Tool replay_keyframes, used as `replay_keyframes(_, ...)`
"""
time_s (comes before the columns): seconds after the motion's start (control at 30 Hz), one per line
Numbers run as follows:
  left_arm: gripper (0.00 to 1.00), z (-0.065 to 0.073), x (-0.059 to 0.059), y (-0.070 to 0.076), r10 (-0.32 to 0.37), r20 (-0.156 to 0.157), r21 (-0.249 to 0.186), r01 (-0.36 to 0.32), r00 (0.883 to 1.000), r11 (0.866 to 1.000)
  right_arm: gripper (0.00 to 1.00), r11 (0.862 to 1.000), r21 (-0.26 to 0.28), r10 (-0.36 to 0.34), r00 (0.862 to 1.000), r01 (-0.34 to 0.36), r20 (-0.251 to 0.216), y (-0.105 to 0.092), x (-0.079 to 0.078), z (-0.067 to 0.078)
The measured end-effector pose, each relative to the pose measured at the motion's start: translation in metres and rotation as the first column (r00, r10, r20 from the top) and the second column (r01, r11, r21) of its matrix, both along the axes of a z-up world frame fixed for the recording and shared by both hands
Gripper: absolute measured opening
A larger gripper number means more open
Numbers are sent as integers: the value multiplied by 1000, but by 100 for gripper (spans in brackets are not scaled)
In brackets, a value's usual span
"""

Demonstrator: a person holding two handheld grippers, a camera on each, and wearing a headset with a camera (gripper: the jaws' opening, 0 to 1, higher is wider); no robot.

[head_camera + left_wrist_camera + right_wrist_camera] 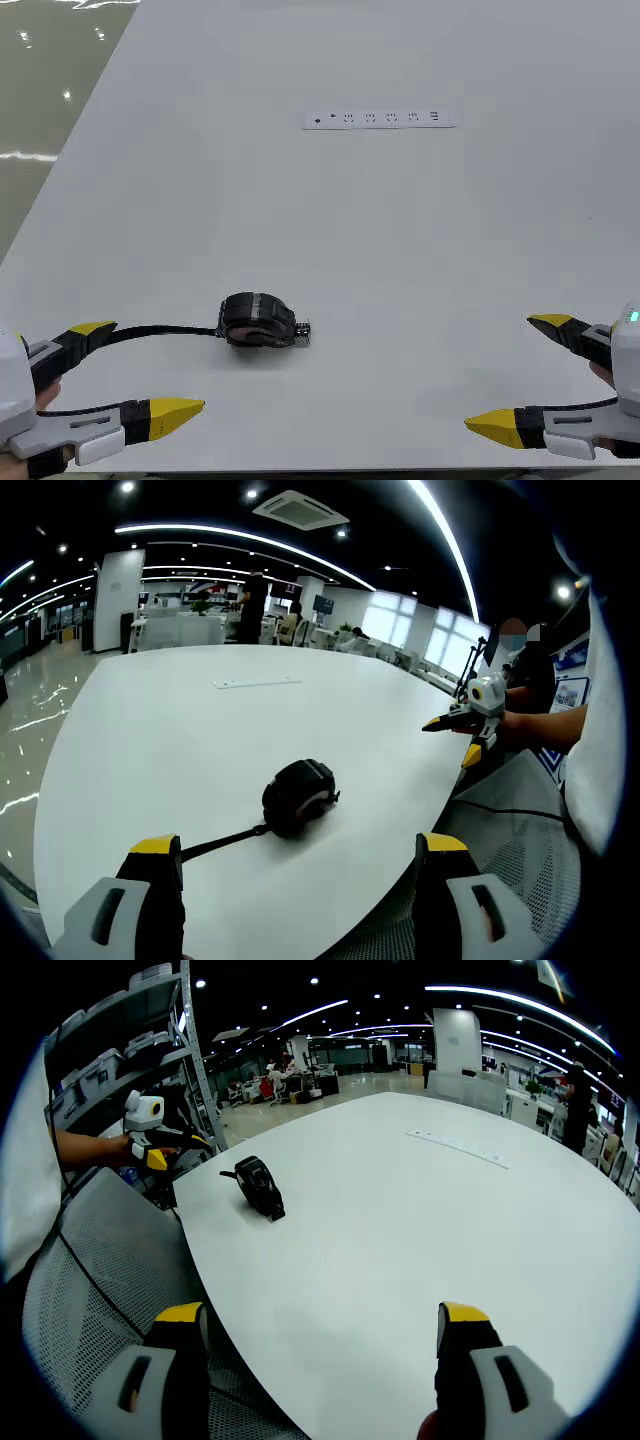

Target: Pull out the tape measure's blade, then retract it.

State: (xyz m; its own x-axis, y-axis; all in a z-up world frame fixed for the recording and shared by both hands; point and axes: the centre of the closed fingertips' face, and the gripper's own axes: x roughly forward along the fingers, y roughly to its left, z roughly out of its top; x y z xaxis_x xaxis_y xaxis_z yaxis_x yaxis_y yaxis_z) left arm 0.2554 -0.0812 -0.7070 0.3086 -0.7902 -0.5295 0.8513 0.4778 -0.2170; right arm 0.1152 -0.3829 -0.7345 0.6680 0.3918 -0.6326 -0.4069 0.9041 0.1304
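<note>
Tape measure (258,320): found on the counter (400,250) close to its near edge, left of the middle. Blade fully wound in, with the end hook (303,333) showing at the case's right-hand end. Black strap (160,331) trailing from the opposite end along the counter toward the left tool (155,366); touching that tool's far jaw or just short of it, cannot tell which.

Left tool: at the near edge toward the left corner, near the case, with jaws spread wide and nothing between them.

Right tool (501,372): at the near edge toward the right corner, well apart from the case, likewise spread wide and empty.

Step in hand, as judged: approach only; no contact yet with case or hook.

Recommended practice:
- Bring the left tool over the case and close across its body, clear of the strap; press lightly onto the counter to stop sliding.
- Bring the right tool in low along the near edge and pinch the end hook alone, not the case mouth.
- Draw toward the right corner, straight and level, in line with the slot, to avoid kinking the blade.
- Hold the pinch through the return and feed back slowly; no free snap.
- Lock button not made out; check before pulling.
</note>
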Motion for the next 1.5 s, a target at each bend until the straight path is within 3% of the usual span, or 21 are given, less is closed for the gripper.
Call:
replay_keyframes(0.97,93,-1,3,3,3,-4,1,-3,1000,1000,96,1000,6,0,1000,0,-4,3,0,1)
replay_keyframes(1.5,93,-4,5,-6,-25,-15,9,25,1000,1000,95,1000,19,21,1000,-21,-10,4,3,-6)
